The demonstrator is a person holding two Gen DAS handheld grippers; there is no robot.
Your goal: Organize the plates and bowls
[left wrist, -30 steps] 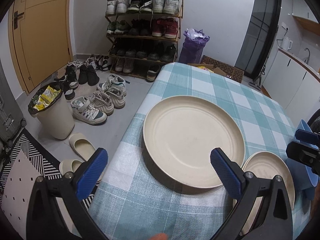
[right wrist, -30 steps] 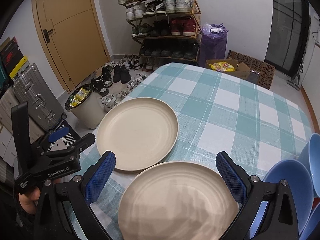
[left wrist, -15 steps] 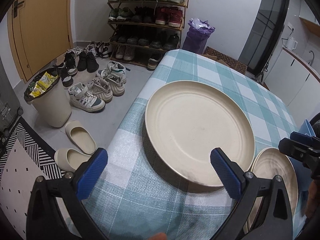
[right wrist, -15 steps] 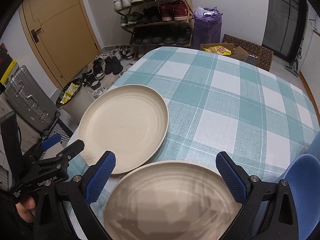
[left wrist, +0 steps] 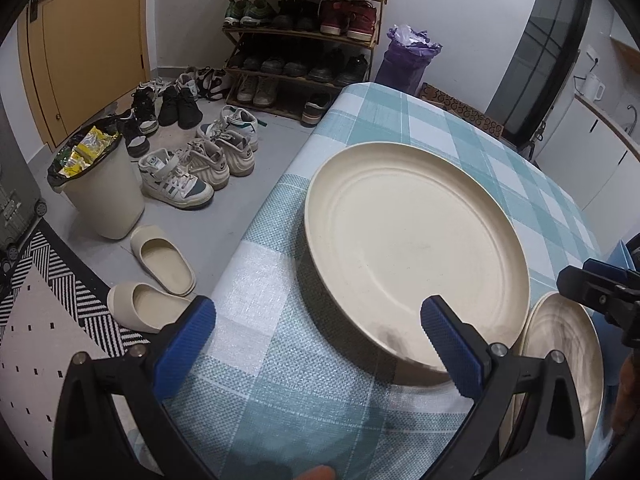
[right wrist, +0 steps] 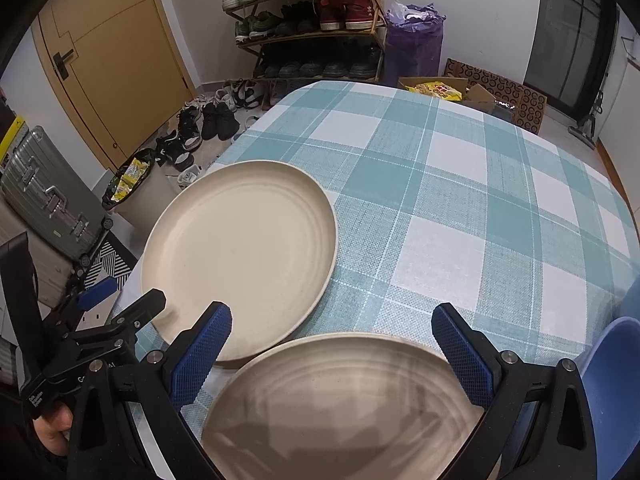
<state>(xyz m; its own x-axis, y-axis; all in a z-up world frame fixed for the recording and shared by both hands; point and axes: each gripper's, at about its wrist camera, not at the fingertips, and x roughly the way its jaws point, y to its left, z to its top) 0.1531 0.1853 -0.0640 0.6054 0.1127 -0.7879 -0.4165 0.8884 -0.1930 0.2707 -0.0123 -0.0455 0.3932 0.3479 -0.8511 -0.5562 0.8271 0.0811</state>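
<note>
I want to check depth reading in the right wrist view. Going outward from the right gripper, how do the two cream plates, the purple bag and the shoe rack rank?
1. Round cream plate, directly under the right gripper, between its open jaws.
2. Second round cream plate, ahead-left on the checked tablecloth.
3. Purple plastic bag and wooden shoe rack, on the floor past the table's far end: too close to call.

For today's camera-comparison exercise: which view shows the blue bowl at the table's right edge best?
The right wrist view, though only partly: the blue bowl fills the lower right corner, cut by the frame and by the right gripper. The left wrist view shows just a blue sliver at its right edge, behind the other gripper.
</note>
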